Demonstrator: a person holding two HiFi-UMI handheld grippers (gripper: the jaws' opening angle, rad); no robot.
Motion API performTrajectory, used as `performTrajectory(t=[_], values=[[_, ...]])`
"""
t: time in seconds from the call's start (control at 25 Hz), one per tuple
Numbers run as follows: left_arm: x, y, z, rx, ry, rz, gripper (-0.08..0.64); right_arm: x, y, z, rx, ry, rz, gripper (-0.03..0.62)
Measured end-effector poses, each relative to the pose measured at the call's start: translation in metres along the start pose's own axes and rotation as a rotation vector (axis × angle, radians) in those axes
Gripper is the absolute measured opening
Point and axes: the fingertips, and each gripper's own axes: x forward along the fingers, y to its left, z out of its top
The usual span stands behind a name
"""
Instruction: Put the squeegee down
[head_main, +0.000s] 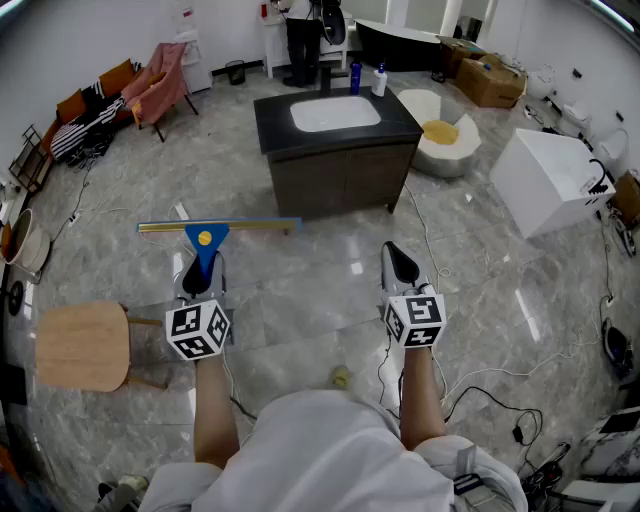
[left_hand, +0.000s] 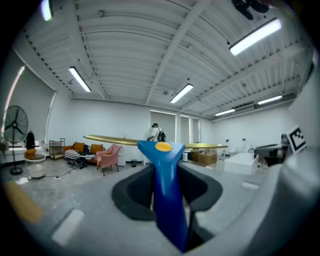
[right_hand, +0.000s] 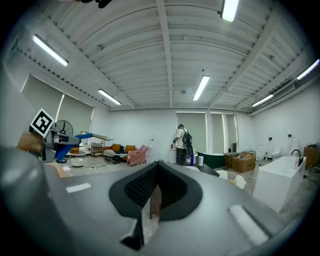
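Observation:
The squeegee (head_main: 205, 237) has a blue handle with a yellow dot and a long gold blade bar held level, crosswise above the floor. My left gripper (head_main: 203, 268) is shut on its blue handle. In the left gripper view the handle (left_hand: 169, 195) stands upright between the dark pads, with the bar across the top. My right gripper (head_main: 397, 256) hovers level to the right, apart from the squeegee, its jaws together on nothing; its tips meet in the right gripper view (right_hand: 159, 167). That view also shows the squeegee (right_hand: 70, 140) far left.
A dark vanity cabinet with a white sink (head_main: 335, 125) stands ahead. A wooden stool (head_main: 82, 345) is at the left, a white tub (head_main: 545, 180) at the right. A person (head_main: 300, 40) stands at the back wall. Cables and a small ball (head_main: 341, 377) lie on the floor.

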Motion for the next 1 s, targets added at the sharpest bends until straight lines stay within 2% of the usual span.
performTrajectory(t=[0.56,1.0], values=[[0.012,-0.001,-0.001,0.006,0.005,0.002,0.127,0.014,-0.004,0.000,-0.011,-0.021,0.009,0.003],[0.045,-0.031,-0.012,0.006,0.034,0.015,0.127,0.027,-0.052,-0.017,0.012,-0.007,0.003,0.003]])
